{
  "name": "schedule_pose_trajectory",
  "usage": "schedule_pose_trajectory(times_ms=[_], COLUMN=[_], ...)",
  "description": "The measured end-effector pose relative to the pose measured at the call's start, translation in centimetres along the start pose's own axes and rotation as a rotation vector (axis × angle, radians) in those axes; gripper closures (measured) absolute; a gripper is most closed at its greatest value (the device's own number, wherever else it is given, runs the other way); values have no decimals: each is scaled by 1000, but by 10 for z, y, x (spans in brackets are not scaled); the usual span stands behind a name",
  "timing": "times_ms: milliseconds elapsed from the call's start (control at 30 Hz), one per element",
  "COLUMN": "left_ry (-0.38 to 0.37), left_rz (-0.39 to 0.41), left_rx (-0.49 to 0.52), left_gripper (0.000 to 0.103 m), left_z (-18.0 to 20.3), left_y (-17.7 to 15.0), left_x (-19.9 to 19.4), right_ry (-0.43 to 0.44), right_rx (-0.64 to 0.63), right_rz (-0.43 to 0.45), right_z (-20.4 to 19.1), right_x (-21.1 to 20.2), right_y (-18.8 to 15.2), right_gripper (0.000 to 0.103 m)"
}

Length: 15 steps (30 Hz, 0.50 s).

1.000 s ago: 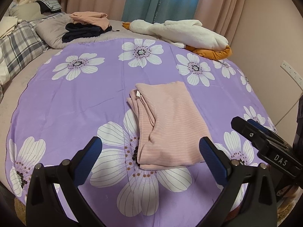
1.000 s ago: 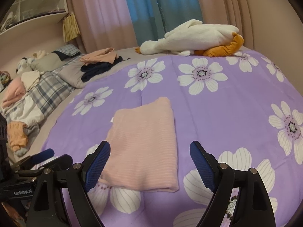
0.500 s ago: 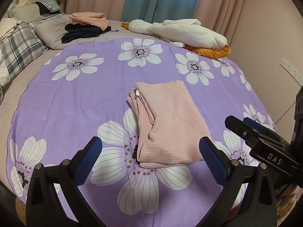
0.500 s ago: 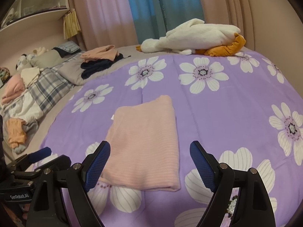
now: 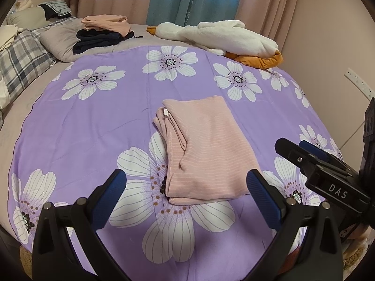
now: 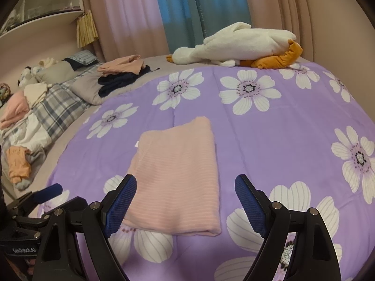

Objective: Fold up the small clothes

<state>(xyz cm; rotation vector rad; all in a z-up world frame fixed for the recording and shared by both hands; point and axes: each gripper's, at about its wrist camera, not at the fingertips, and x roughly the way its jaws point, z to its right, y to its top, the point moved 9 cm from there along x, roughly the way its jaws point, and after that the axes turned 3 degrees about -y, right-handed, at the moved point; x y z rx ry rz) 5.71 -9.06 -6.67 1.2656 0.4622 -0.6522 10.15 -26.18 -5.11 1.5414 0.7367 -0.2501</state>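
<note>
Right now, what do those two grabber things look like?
Both are black plastic. The left gripper and the right gripper each have two fingers with blue, bumpy pads and small silver bolts at the joints. The right one's side says "DAS" in white; the left one's says "GenRobot.AI". No sleeves or cables show.
</note>
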Motion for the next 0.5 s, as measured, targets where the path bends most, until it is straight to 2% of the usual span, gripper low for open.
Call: schedule_pose_trajectory(times_ms=[500], left_ry=[-1], left_rz=[-2], left_rx=[19], left_gripper=[1], left_z=[5], left_y=[-4], left_x=[-1], right_ry=[-2], right_rx=[-1], right_rz=[-1], right_z=[1], right_x=[0], right_y=[0], right_gripper=[17])
